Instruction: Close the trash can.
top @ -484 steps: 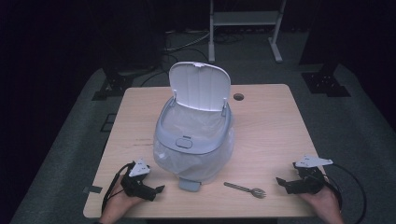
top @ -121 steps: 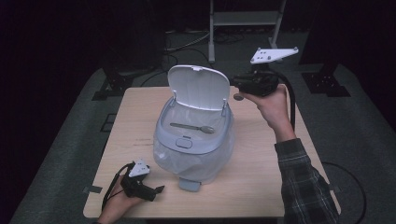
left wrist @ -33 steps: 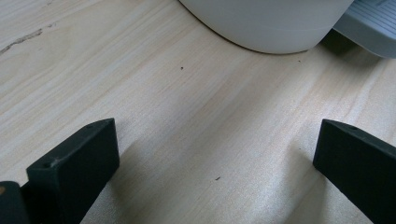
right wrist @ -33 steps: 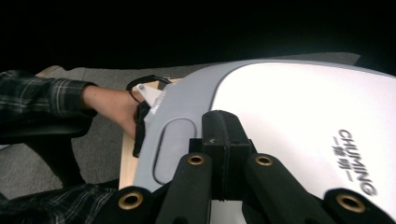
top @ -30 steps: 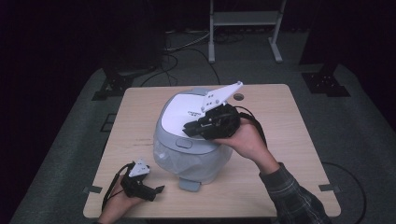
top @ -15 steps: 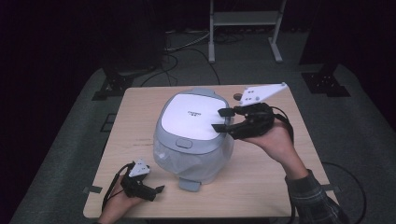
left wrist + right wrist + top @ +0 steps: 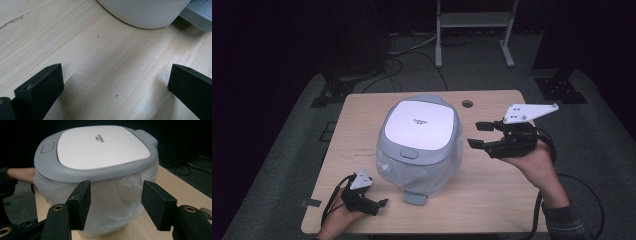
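Observation:
A white and grey lidded bin [image 7: 419,142] with a plastic liner stands mid-table, its lid [image 7: 419,123] shut; its side and top face me in the right gripper view [image 7: 100,170]. My right gripper [image 7: 480,135] hovers just right of the bin, open and empty, its jaws pointing at the bin's side [image 7: 116,202]. My left gripper [image 7: 379,206] rests on the table near the front left edge, open with nothing between its jaws [image 7: 115,82]. The bin's base [image 7: 145,15] and grey foot pedal [image 7: 197,12] lie just ahead of it.
The wooden table [image 7: 492,195] has a cable hole [image 7: 467,104] at the back right. A grey pedal [image 7: 414,197] sticks out at the bin's front. Cables trail from both grippers. A metal stand [image 7: 472,30] is on the floor behind.
The bin's lid, open earlier with a utensil inside, was pushed down and is shut. My right gripper has drawn back to the right of the bin. The left gripper stayed put.

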A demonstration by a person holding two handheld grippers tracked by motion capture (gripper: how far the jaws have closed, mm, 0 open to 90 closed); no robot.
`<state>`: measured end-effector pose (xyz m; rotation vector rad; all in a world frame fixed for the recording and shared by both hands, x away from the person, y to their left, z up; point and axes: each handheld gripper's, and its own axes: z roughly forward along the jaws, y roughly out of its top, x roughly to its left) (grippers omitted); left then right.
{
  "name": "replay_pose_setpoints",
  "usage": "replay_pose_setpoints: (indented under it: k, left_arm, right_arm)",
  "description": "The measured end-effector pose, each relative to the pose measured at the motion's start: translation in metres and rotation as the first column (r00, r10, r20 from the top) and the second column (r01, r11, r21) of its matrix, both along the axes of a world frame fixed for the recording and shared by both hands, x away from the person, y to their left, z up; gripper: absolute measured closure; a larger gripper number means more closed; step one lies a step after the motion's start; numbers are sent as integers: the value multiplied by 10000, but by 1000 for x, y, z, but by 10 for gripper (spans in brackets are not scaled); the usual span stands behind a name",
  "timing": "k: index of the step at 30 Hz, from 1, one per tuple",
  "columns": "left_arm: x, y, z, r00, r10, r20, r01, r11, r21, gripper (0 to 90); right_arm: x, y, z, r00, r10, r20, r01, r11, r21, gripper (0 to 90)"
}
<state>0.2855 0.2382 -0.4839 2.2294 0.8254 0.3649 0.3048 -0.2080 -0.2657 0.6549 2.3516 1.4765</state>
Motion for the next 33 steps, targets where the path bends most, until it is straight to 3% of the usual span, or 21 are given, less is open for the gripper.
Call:
replay_pose_setpoints:
  k: [8, 14, 21, 33]
  left_arm:
    - [0, 0, 0, 10000, 10, 4, -10, 10000, 0, 0]
    - [0, 0, 0, 10000, 7, 3, -7, 10000, 8, 0]
    - [0, 0, 0, 10000, 2, -8, -2, 10000, 20, 0]
    - [0, 0, 0, 10000, 2, -13, -2, 10000, 16, 0]
  right_arm:
    - [-4, -19, -20, 9977, -602, -310, 601, 9982, -28, 308]
    - [-4, -29, -39, 9915, -1125, -657, 1114, 9936, -194, 193]
    - [-6, -39, -68, 9793, -1842, -837, 1792, 9818, -637, 130]
    - [-9, -51, -107, 9638, -2502, -919, 2379, 9630, -1267, 21]
